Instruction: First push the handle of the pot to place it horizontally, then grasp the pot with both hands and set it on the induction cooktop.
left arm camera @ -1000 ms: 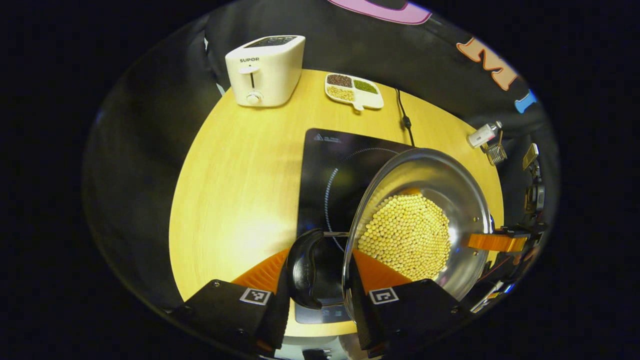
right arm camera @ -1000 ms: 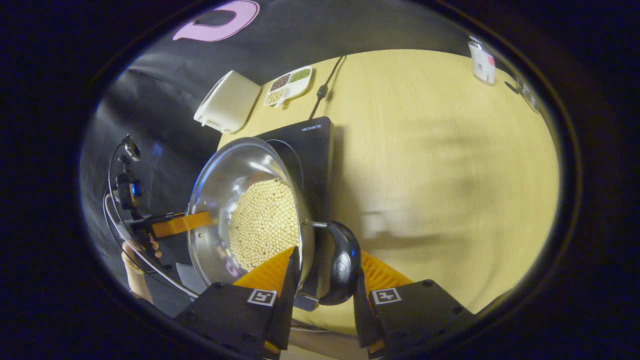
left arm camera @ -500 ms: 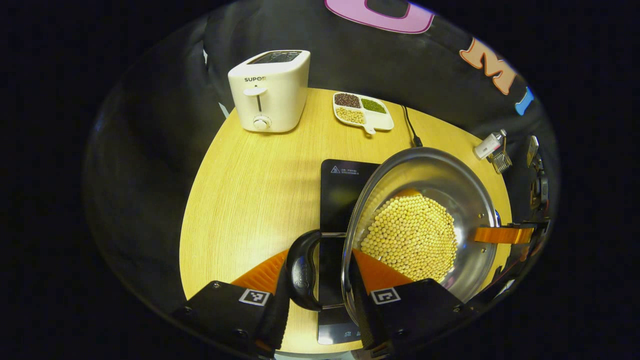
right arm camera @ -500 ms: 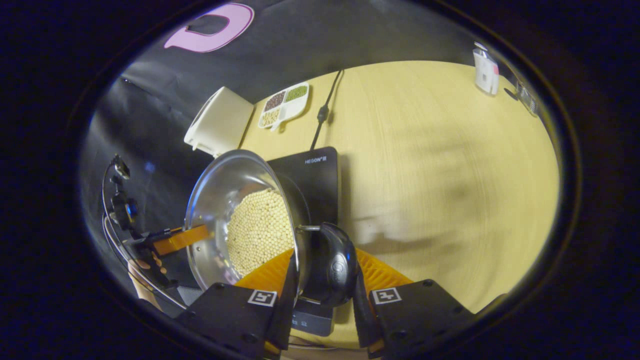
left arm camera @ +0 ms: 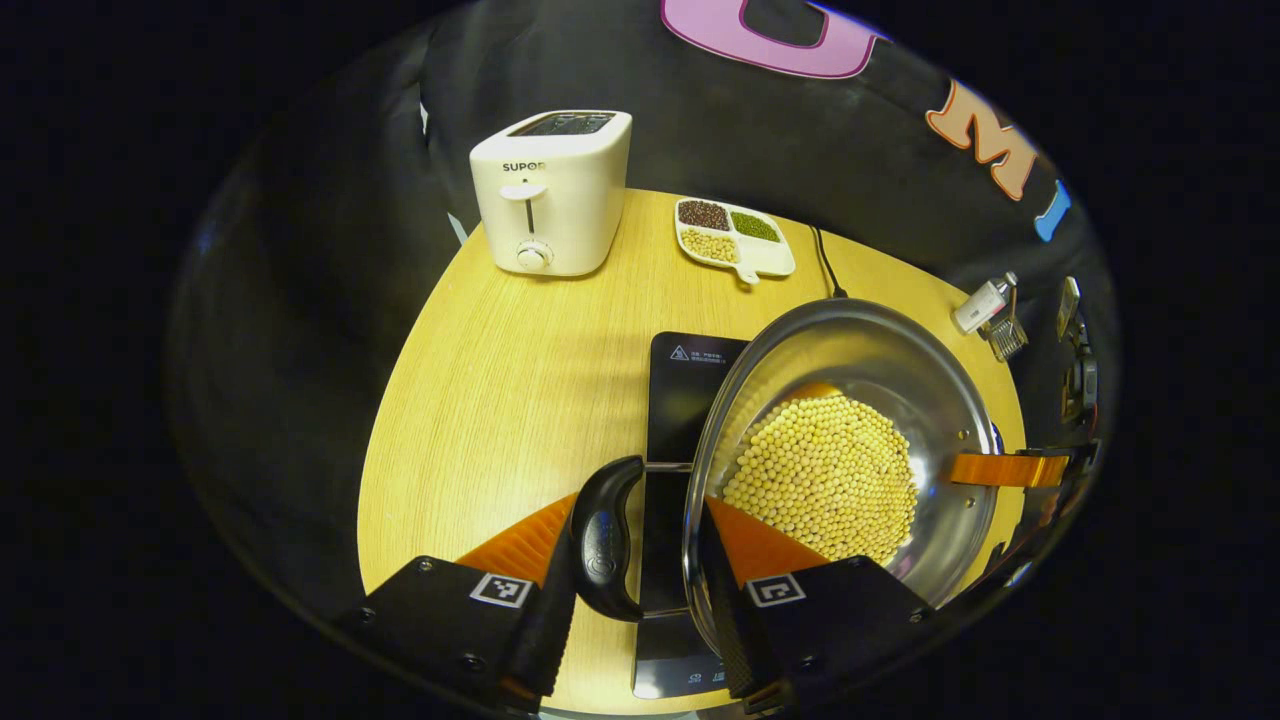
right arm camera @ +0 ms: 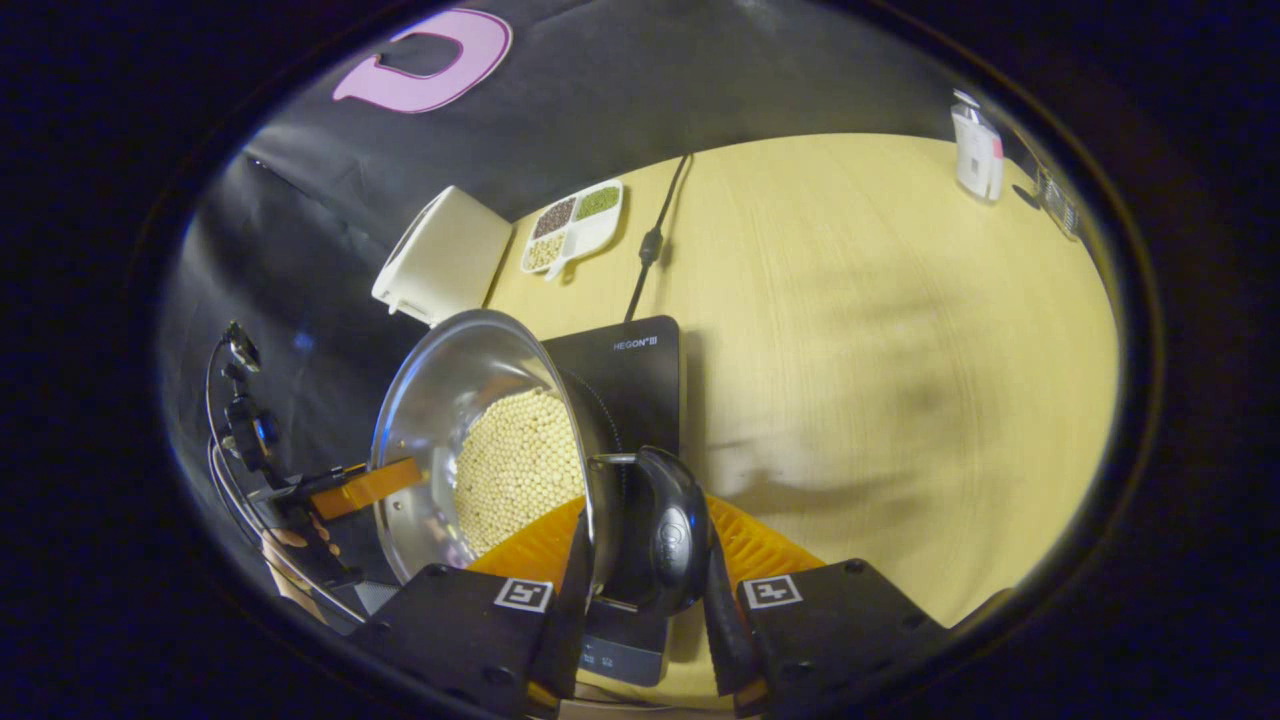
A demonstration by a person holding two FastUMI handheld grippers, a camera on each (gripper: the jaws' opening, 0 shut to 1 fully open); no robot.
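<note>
Jaws, left: the left gripper [left arm camera: 640, 560] pinches the pot's near black handle [left arm camera: 603, 540], one orange ribbed finger outside the handle, the other inside the rim.
Jaws, right: the right gripper [right arm camera: 640, 560] clamps the opposite black handle [right arm camera: 668, 530] the same way, pads pressed on both sides.
Pot: the pot [left arm camera: 850, 445] hangs between the two grippers, above the right half of the cooktop [left arm camera: 690, 400]; whether its base touches the glass cannot be told.
Change: over the last second the pot has drifted toward the near edge of the table [left arm camera: 500, 380], and more of the cooktop's back edge now shows behind it.
Meaning: probably the carry is nearly over, with lowering and centring left.
Materials: shiny steel bowl, smooth rounded plastic handles, flat black glass, pale wood grain.
Contents: round yellow beans [left arm camera: 820, 475] heaped inside; tilting would likely spill them.
</note>
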